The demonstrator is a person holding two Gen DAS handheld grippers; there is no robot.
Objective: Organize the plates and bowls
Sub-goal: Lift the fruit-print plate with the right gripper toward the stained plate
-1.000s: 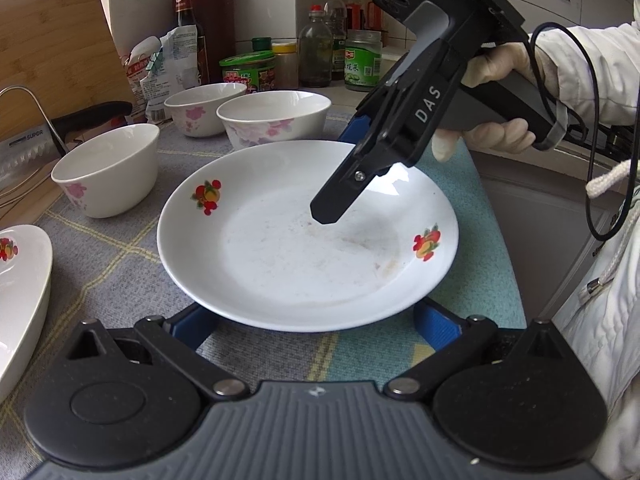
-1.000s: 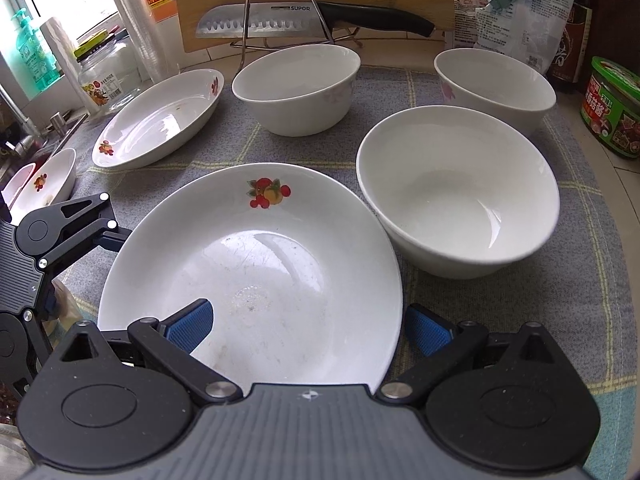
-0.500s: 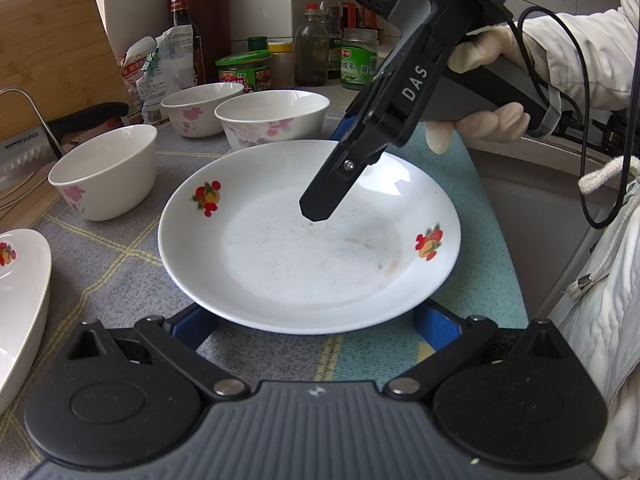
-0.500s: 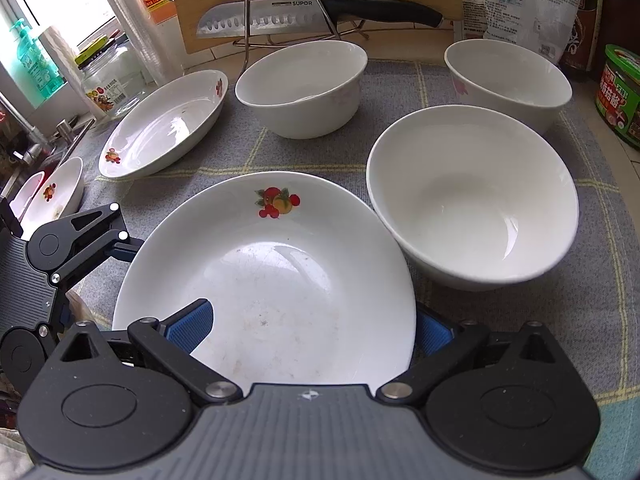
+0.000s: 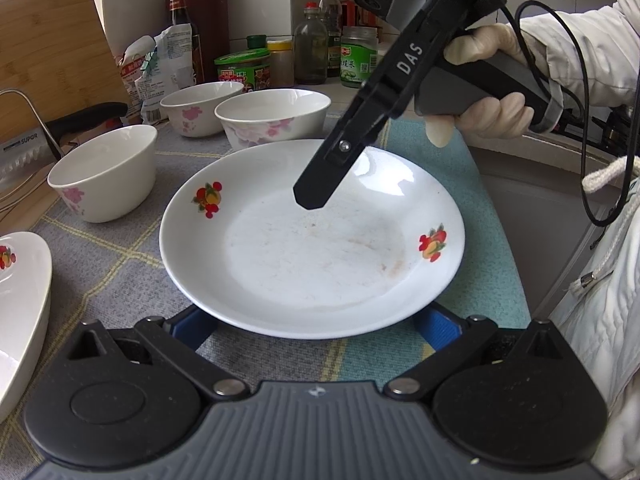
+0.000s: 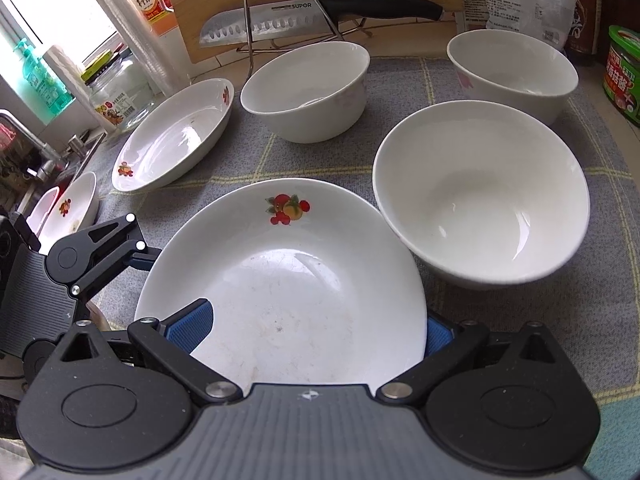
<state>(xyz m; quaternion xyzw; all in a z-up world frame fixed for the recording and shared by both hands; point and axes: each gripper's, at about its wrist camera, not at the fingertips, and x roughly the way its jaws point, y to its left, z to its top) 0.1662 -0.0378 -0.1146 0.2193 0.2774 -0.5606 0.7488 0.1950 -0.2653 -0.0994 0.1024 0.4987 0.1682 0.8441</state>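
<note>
Plate [image 5: 312, 248] with fruit decals sat on the grey checked mat [image 6: 520, 320], touching or nearly touching the nearest bowl [image 6: 480, 196] on its right in the right wrist view. Right gripper [image 6: 308, 332] had its blue pads [image 6: 190, 326] set wide at either side of the plate's near rim, jaws spread, nothing clamped. Left gripper [image 5: 316, 322] faced the same plate from the opposite edge, pads also wide apart and partly tucked below the rim; whether they touched the porcelain could not be told.

Second fruit-decal plate [image 6: 176, 136] lay tilted toward the back left, well apart. Two more bowls [image 6: 306, 88] [image 6: 512, 72] stood behind. Faint dried residue showed on the plate floor.

Judgement on doing the step well: only one tool should take the rim, and it likely needed to pinch the lip top and bottom rather than squeeze across the width, since glazed porcelain would slip. Lift looked safest going straight up first, to clear the neighbouring bowl, then across to the other plate for stacking. Knife [image 6: 304, 20] on the wire stand was far enough back to ignore
</note>
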